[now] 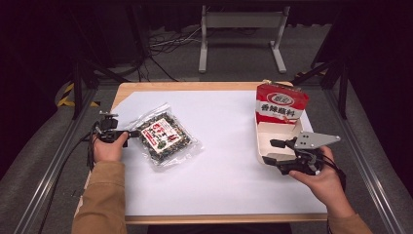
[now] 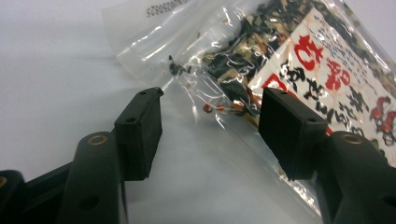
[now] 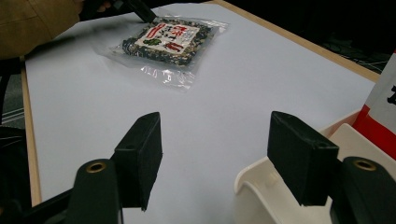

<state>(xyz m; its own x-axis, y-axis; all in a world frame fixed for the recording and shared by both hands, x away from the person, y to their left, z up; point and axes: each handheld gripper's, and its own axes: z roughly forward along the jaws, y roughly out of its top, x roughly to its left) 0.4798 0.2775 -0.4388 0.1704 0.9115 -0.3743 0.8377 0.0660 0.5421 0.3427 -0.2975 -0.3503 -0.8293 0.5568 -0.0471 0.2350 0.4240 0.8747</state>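
The table (image 1: 219, 195) had a white top w/ a wooden rim. A white tray (image 1: 263, 146) sat near its right edge, w/ a red-and-white packet (image 1: 281, 105) standing upright at the tray's far end. The clear snack bag (image 1: 164, 136) lay flat well left of the tray. The right gripper (image 1: 273, 151), jaws apart & empty, straddled the tray's near-left corner. The left gripper (image 1: 132, 133), jaws open, had its tips at the bag's left edge, not clamped.

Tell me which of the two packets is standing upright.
The red and white packet, propped in the white tray near the right gripper. The clear bag lies flat by the left gripper.
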